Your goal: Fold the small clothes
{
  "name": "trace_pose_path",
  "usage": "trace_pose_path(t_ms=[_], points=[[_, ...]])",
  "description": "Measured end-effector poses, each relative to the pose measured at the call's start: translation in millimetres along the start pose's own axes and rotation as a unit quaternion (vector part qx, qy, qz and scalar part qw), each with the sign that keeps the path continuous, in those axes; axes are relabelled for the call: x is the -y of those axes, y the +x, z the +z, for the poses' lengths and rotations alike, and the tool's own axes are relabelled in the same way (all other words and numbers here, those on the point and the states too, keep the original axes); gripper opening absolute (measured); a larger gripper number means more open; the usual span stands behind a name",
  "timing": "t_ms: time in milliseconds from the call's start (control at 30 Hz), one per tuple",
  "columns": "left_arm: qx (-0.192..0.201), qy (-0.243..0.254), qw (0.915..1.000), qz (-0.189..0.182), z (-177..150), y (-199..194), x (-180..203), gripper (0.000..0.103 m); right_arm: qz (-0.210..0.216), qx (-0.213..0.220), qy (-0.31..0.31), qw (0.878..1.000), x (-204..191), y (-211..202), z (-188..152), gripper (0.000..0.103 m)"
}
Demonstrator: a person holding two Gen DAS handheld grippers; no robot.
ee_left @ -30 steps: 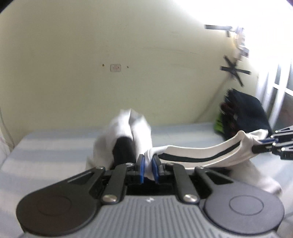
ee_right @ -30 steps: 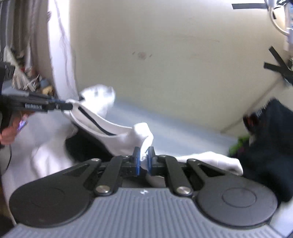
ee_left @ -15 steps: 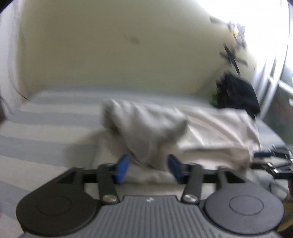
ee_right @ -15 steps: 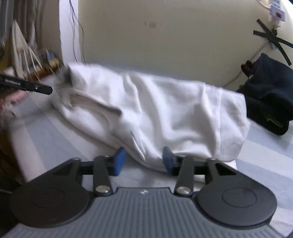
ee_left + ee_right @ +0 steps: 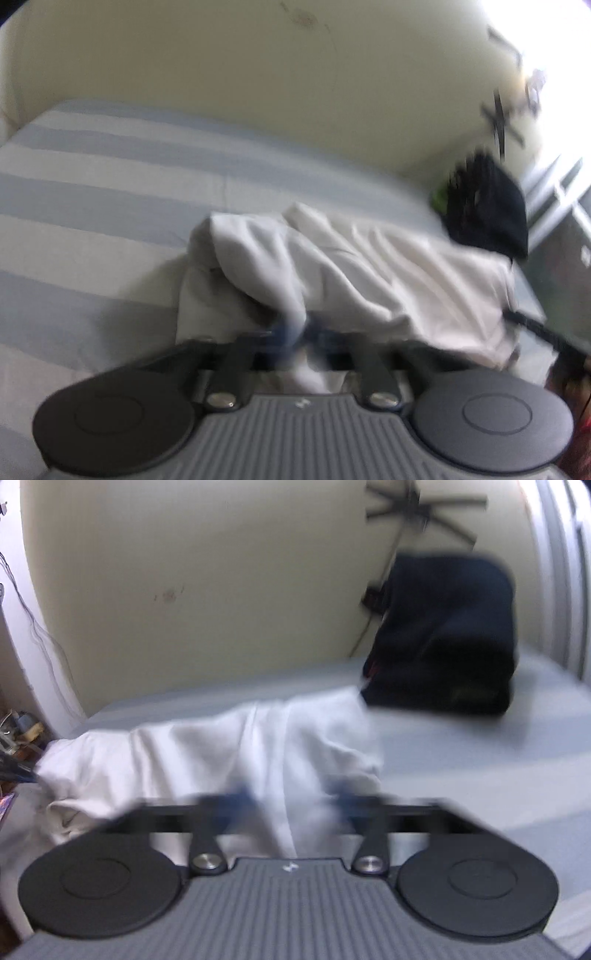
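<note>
White garment on the bed, both claws at its near edge

Your left claw [image 5: 295,328] looks closed on a fold of the white garment [image 5: 354,273], which lies crumpled on the striped bed [image 5: 92,199] near the dark pile [image 5: 443,638]; your right claw [image 5: 291,801] is open around the cloth. It is soft, light and limp, so I think you should hold it at corners or hems.

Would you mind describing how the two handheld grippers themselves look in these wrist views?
Both look alike. The left gripper and the right gripper each have a grey ribbed body with a small white logo, two round black discs at the sides, black linkage bars with silver screws, and blue finger pads, blurred here. No cables or sleeves are visible on either.
</note>
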State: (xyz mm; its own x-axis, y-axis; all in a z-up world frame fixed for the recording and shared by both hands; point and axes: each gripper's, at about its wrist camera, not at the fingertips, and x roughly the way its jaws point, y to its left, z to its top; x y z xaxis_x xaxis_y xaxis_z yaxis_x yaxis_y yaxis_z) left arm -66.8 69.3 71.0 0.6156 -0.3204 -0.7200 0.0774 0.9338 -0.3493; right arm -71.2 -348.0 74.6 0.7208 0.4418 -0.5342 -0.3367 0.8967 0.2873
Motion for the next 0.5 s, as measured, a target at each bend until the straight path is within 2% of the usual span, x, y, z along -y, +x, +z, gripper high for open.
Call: trace_pose_path(t_ms=[67, 100, 133, 200, 233, 267, 300, 333, 367, 500], points=[[0.027, 0.072, 0.9949, 0.066, -10, -7, -1, 0.006, -0.017, 0.003, -0.005, 1.0, 3, -2, -4, 0.006], [0.033, 0.089, 0.9891, 0.113, -11, -10, -7, 0.006, -0.021, 0.003, 0.006, 1.0, 8, -4, -4, 0.006], [0.02, 0.085, 0.9873, 0.132, -10, -10, -21, 0.007, -0.025, 0.0, 0.018, 1.0, 12, -6, -6, 0.006], [-0.01, 0.06, 0.9881, 0.141, -11, -5, -45, 0.006, -0.026, -0.01, 0.026, 0.999, 17, -5, -9, 0.008], [-0.017, 0.052, 0.9877, 0.147, -13, -3, -53, 0.014, -0.028, -0.012, 0.019, 0.999, 15, -5, -9, 0.013], [-0.014, 0.048, 0.9879, 0.147, -15, -3, -54, 0.021, -0.029, -0.009, 0.01, 0.999, 11, -7, -8, 0.022], [-0.006, 0.05, 0.9871, 0.152, -17, -5, -52, 0.024, -0.038, -0.001, 0.001, 0.999, 8, -9, -7, 0.03], [0.006, 0.06, 0.9856, 0.158, -17, -9, -48, 0.029, -0.047, 0.016, -0.004, 0.999, 5, -14, -5, 0.048], [0.026, 0.066, 0.9839, 0.164, -17, -17, -43, 0.031, -0.053, 0.04, -0.007, 0.998, 2, -21, -3, 0.053], [0.141, 0.033, 0.9784, 0.148, -7, -57, -28, 0.031, -0.034, 0.087, -0.031, 0.995, -22, -37, 7, 0.053]])
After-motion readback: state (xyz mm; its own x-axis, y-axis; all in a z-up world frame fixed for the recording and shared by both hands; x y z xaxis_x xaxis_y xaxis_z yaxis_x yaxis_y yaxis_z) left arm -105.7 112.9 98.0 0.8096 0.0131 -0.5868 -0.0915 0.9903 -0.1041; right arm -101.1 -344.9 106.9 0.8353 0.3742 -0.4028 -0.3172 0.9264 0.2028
